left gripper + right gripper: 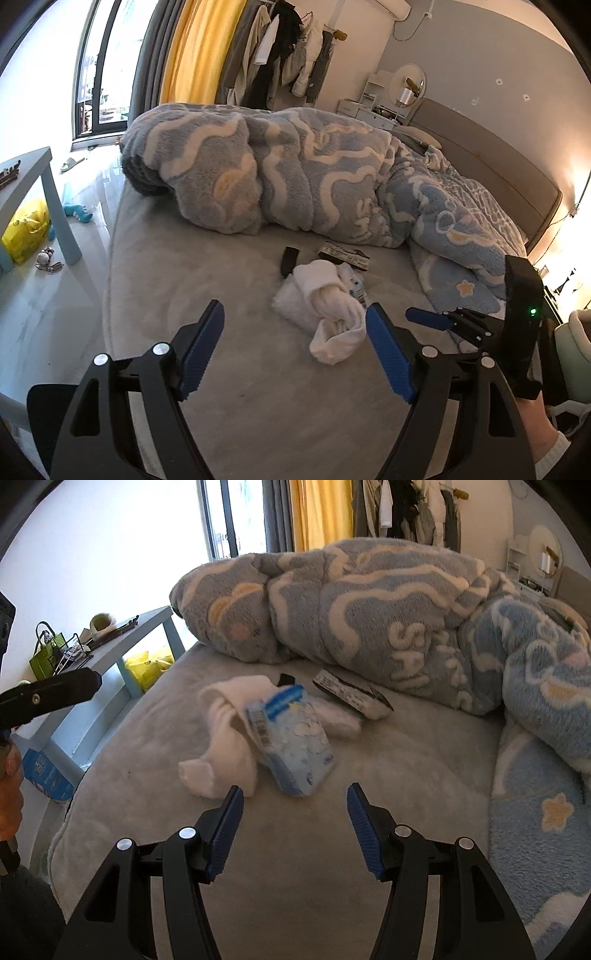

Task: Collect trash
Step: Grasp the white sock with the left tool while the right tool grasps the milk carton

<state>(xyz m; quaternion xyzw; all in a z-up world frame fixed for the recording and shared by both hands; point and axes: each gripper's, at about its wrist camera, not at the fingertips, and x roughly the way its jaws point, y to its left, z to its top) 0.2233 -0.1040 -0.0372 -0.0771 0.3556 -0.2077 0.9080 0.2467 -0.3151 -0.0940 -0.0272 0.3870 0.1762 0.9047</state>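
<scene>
On the grey bed sheet (332, 849) lies a pale blue tissue packet (295, 742), propped against a pair of crumpled white socks (225, 738). Behind them lie a black-and-white wrapper (351, 698) and a small black piece (285, 679). My right gripper (295, 792) stands open just short of the packet, holding nothing. In the left wrist view my left gripper (295, 312) is open and empty, with the socks (325, 310) right beyond its right fingertip. The wrapper (343, 256) and black piece (289, 260) lie farther off. The right gripper (428, 319) shows at the right.
A bunched blue-and-white fleece blanket (295, 173) fills the far side and right of the bed. A light blue side table (110, 653) stands at the bed's left edge, with a yellow bag (26, 230) under it. Clothes hang on a rack (280, 48) by the window.
</scene>
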